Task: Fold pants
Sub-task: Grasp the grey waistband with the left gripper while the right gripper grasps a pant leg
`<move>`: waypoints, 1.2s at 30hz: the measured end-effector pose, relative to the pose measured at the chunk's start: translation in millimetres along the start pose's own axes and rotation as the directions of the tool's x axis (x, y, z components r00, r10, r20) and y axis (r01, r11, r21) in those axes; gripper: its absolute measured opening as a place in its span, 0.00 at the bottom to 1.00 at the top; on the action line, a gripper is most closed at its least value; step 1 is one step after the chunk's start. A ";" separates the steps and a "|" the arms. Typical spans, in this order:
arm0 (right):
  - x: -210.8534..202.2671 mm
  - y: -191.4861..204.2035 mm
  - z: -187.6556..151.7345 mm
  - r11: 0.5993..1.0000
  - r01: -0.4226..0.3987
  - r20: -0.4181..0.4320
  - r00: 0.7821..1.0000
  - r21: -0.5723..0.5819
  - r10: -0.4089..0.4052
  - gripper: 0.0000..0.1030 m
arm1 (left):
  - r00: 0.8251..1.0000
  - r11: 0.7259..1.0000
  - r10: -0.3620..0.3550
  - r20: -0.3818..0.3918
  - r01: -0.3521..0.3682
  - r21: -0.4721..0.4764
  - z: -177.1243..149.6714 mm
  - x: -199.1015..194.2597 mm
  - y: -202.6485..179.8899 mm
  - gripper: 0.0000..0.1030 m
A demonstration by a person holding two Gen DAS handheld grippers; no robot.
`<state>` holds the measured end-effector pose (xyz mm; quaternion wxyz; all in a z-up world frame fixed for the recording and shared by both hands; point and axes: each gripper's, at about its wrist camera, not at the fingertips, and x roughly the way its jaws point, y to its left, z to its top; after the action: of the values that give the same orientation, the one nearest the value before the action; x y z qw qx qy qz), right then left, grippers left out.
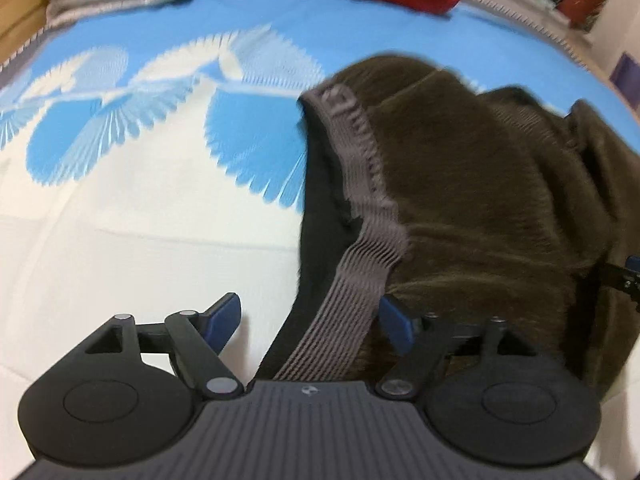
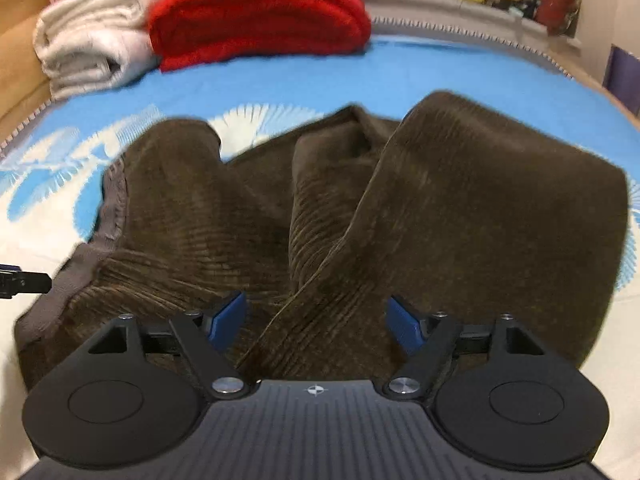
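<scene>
The left gripper [image 1: 310, 326], jaws spread, straddled the pants' [image 1: 480, 200] waistband [image 1: 352, 304]; the right gripper [image 2: 316, 322], also spread, hovered over the legs.

One brown pants [image 2: 460, 200], one red blanket [image 2: 260, 12], one white blanket [image 2: 88, 40]

Blue-and-white bedspread [image 2: 280, 80], wooden bedframe [image 2: 16, 60]
</scene>
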<state>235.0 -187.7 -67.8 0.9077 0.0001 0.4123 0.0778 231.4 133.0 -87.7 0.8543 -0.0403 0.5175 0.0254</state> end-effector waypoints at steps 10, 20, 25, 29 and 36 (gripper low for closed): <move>-6.4 -34.0 14.2 0.994 0.031 -0.015 0.999 0.105 -0.029 0.07 | 0.995 0.998 -0.038 -0.094 0.043 0.047 -19.7 18.6 -2.2 0.65; -118.2 -119.2 -34.7 0.994 -0.101 -0.116 0.989 -0.037 0.096 0.07 | 0.999 0.956 -0.015 -0.037 0.025 0.292 -64.1 -26.1 -20.5 0.32; -105.6 -74.1 -115.9 0.904 -0.215 -0.423 0.905 -0.369 0.042 0.09 | 0.988 0.931 0.076 -0.136 -0.022 0.365 -93.6 -45.5 -4.0 0.32; -123.4 -58.2 -114.9 0.884 -0.274 -0.383 0.916 -0.380 0.119 0.22 | 0.986 0.952 0.117 -0.122 -0.077 0.295 -97.9 -66.5 8.6 0.33; -145.3 -79.0 -58.7 0.967 -0.165 -0.074 0.985 -0.195 0.153 0.51 | 0.989 0.986 0.121 -0.089 -0.109 0.125 -92.5 -64.2 16.2 0.41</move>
<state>108.0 -290.0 -2.9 0.8816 -0.0606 0.4272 0.1915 118.7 140.3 -74.1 0.8264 0.0399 0.5601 0.0417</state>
